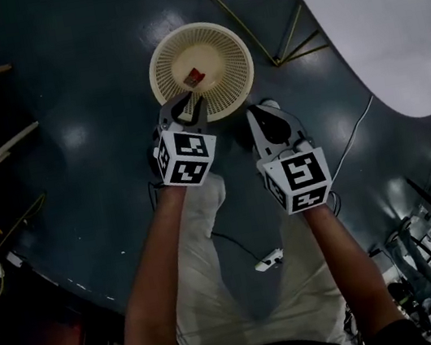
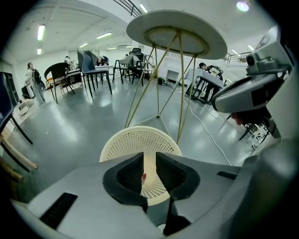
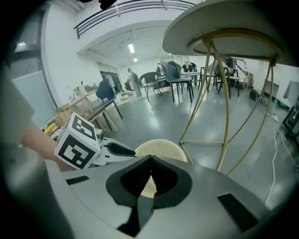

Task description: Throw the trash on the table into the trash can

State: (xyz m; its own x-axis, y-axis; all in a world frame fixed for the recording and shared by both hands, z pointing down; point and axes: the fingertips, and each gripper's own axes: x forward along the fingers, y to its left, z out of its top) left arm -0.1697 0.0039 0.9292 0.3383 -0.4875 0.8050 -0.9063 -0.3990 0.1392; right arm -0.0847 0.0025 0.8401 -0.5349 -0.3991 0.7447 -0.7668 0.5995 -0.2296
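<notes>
Holds the left gripper (image 1: pixel 188 108), jaws slightly parted and empty, over the round cream perforated plastic basket (image 1: pixel 228 48), likely for dropping the small red scrap (image 1: pixel 193 75) lying inside, with the right gripper (image 1: pixel 263 114) alongside, shut on nothing.

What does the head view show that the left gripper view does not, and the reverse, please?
Only the head view: the person's forearms and trousers, and a power strip on the floor. Only the left gripper view: chairs, people at desks, ceiling lights. Both: the cream trash can with a red scrap inside, and the white table.
</notes>
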